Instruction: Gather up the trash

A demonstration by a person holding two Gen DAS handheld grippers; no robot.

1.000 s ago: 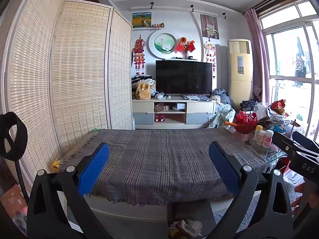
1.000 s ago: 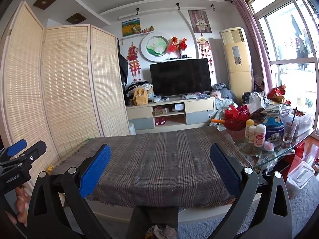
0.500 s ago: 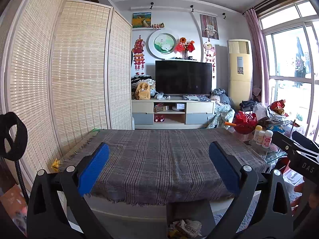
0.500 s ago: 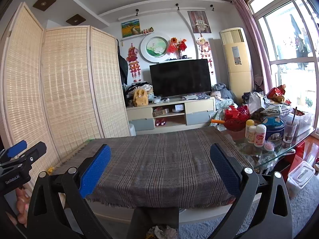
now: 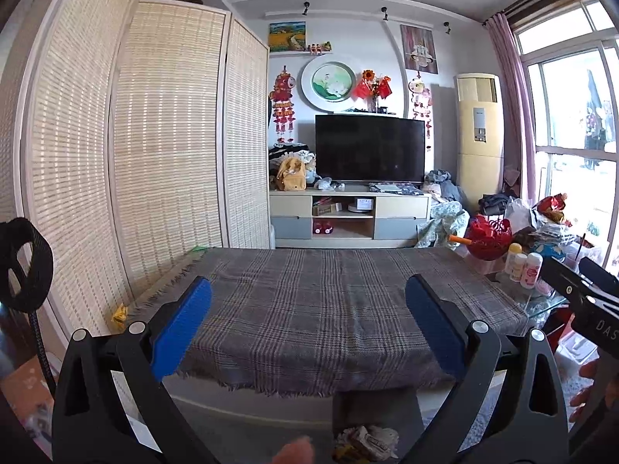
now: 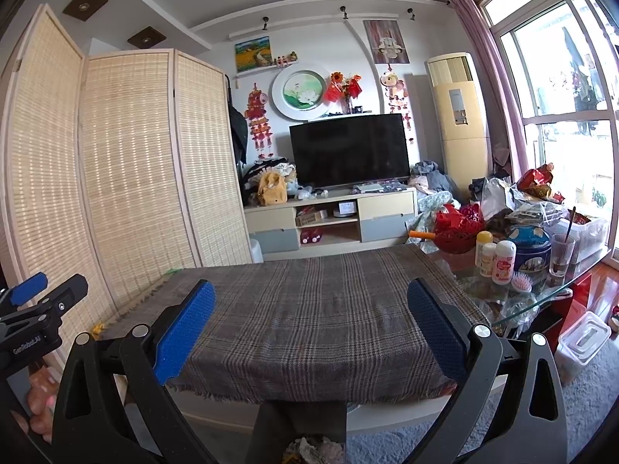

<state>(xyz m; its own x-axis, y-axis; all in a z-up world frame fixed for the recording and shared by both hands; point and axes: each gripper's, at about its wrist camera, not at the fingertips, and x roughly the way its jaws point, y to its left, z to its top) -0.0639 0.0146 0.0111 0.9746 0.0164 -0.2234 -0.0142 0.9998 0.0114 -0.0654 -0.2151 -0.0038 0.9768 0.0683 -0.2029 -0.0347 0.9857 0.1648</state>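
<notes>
My left gripper (image 5: 307,328) is open and empty, held in front of a table covered by a grey plaid cloth (image 5: 329,301). My right gripper (image 6: 309,328) is also open and empty, facing the same cloth (image 6: 321,309). A dark bin (image 5: 377,410) stands on the floor below the table's near edge with crumpled trash (image 5: 367,440) in it; it also shows in the right wrist view (image 6: 301,425) with crumpled paper (image 6: 313,450). A small yellow scrap (image 5: 120,313) lies by the table's left edge. No trash shows on the cloth.
A glass table end at right holds small bottles (image 6: 497,257), a blue tin (image 6: 530,247), a glass (image 6: 561,255) and a red basket (image 6: 456,228). Bamboo screens (image 5: 162,154) line the left. A TV stand (image 5: 350,216) is behind. A clear box (image 6: 584,338) sits on the floor.
Both views are almost unchanged. A fingertip has come into the bottom edge of the left wrist view beside the bin.
</notes>
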